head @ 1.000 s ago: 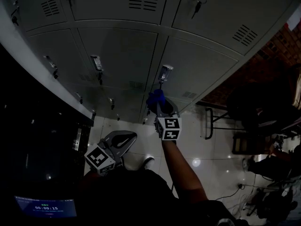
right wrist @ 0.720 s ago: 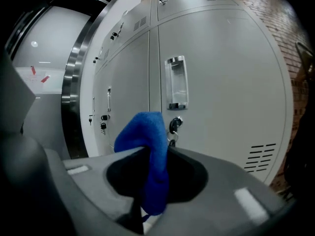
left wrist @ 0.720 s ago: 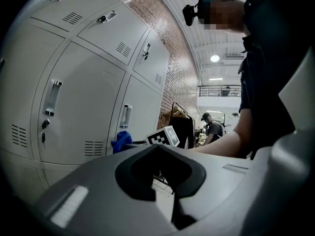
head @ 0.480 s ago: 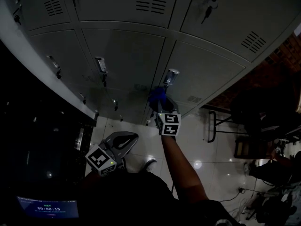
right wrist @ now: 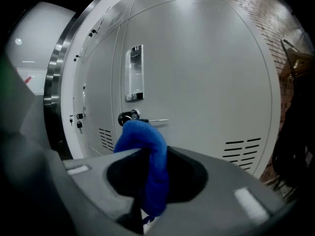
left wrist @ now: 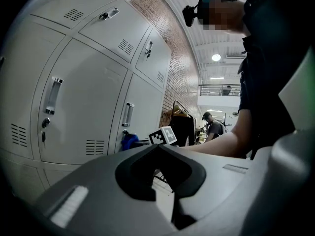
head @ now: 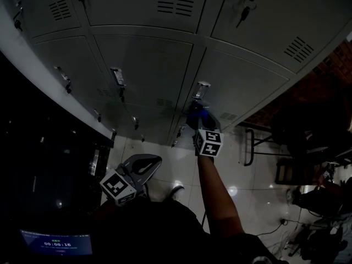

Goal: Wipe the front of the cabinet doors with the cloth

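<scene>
Our left hand-held gripper [head: 151, 161] hangs low, pressed together on nothing; our right hand-held gripper [right wrist: 147, 193] pinches the blue cloth [right wrist: 147, 146] near the cabinet door [right wrist: 206, 82]; we judge the fold could snag the key [right wrist: 150, 120] beyond it.

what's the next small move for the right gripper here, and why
Probably press the blue cloth flat onto the door and sweep sideways across the bare panel. The right gripper is shut on the cloth, which sits bunched in front of the lock, with that door's wide face bare beside it.
</scene>
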Demonstrator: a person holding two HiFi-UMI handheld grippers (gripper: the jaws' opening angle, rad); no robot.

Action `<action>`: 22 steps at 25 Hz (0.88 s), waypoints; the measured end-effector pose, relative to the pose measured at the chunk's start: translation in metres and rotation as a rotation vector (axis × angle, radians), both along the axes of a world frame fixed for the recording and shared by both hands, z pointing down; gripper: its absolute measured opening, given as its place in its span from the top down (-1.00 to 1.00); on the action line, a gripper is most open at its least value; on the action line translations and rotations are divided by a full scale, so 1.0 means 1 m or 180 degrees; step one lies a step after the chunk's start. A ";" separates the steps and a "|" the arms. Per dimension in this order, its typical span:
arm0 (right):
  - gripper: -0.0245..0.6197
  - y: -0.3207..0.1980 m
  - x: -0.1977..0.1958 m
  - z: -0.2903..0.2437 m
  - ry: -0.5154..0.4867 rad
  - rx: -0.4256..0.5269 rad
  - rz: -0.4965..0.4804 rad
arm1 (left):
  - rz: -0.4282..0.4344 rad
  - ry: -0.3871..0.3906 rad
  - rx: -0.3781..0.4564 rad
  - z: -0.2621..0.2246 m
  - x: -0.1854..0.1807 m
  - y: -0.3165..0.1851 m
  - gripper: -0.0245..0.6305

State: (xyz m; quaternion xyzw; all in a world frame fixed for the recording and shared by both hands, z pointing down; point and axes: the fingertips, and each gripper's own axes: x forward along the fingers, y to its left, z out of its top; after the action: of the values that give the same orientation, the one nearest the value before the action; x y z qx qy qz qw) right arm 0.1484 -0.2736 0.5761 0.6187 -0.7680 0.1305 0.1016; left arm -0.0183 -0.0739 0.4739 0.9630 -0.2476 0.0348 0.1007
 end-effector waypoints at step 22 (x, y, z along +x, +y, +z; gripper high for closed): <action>0.71 0.028 0.163 0.016 0.0089 -0.0097 0.0838 | 0.0166 -0.0031 -0.0041 0.005 0.035 0.009 0.93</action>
State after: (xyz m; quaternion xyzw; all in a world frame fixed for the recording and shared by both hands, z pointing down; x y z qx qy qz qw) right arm 0.3112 -0.2458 0.5925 0.7143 -0.6766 0.1458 0.1036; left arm 0.0162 -0.0646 0.4792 0.9682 -0.2227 0.0438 0.1048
